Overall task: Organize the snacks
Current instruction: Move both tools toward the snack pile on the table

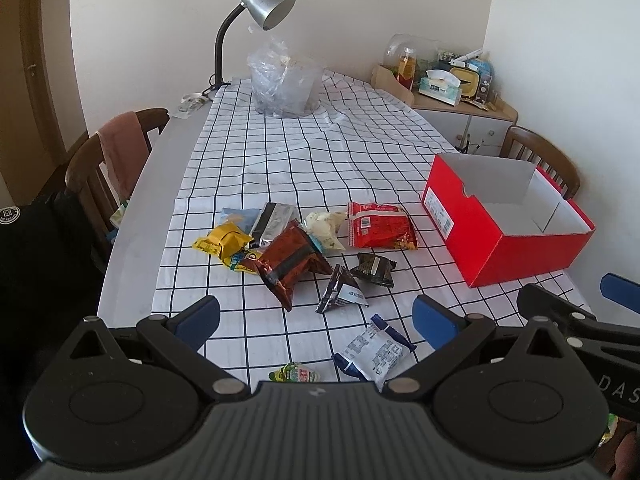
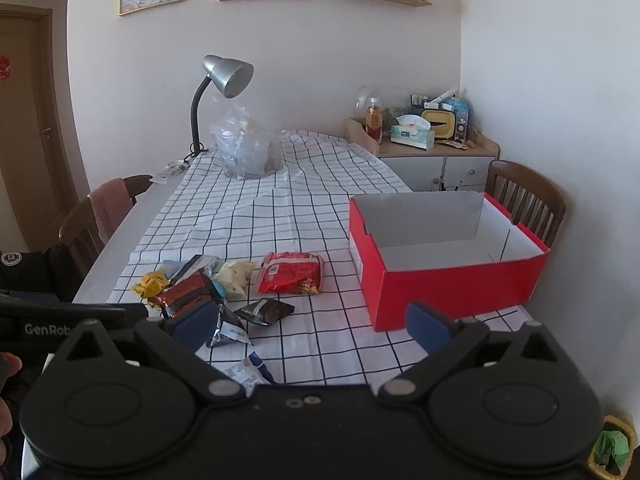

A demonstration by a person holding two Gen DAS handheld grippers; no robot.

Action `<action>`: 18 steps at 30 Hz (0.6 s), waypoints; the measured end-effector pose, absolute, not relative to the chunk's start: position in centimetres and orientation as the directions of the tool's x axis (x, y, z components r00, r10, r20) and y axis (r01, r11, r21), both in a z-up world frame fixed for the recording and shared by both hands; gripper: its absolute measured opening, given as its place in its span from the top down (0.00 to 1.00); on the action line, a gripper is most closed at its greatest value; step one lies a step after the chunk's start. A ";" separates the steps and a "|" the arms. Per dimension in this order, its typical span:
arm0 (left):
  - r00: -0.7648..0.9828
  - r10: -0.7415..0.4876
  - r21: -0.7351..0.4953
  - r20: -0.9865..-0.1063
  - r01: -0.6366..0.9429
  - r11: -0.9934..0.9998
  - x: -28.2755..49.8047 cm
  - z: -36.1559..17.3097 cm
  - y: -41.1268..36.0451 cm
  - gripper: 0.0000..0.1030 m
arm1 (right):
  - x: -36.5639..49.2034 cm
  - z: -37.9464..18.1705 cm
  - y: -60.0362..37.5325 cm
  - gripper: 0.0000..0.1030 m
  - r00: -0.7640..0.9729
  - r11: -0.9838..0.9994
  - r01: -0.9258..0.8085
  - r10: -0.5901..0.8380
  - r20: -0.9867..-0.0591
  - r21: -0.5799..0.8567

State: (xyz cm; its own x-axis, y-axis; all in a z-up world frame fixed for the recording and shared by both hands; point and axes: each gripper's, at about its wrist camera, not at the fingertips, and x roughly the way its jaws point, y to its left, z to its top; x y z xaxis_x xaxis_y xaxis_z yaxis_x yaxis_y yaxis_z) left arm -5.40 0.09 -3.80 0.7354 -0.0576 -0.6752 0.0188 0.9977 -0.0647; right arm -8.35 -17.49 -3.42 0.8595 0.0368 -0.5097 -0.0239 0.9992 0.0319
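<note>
Several snack packets lie in a loose heap on the checked tablecloth: a yellow packet [image 1: 224,242], a brown foil packet [image 1: 290,266], a red packet [image 1: 380,226], a dark wrapped one [image 1: 374,268] and a white-and-blue packet [image 1: 374,354]. An open red box [image 1: 520,254] with a white inside stands to their right. My left gripper [image 1: 316,320] hovers open just before the heap, holding nothing. My right gripper [image 2: 312,324] is open too, between the red packet [image 2: 292,273] and the red box [image 2: 452,284]; its blue fingertips [image 1: 620,290] show at the right of the left wrist view.
A silver desk lamp [image 1: 264,4] and a crumpled clear plastic bag [image 1: 286,84] stand at the table's far end. Wooden chairs [image 1: 96,168] flank the table on both sides. A low cabinet [image 2: 436,164] with tissues and jars sits in the corner.
</note>
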 end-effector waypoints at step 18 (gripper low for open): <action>0.705 -0.019 -0.045 -0.709 -0.018 0.999 -4.3 -5.8 2.6 0.00 | -6.4 -5.1 -16.4 0.04 0.835 0.997 -0.072 0.083 -0.543 0.041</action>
State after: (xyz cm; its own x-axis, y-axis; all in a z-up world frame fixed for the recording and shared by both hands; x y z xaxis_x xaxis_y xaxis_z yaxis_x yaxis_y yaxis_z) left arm -4.30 2.56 -5.76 0.7050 -0.0189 -0.7089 -0.0184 0.9988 -0.0450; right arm -6.43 -16.37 -5.11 0.8355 0.0825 -0.5433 -0.0715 0.9966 0.0414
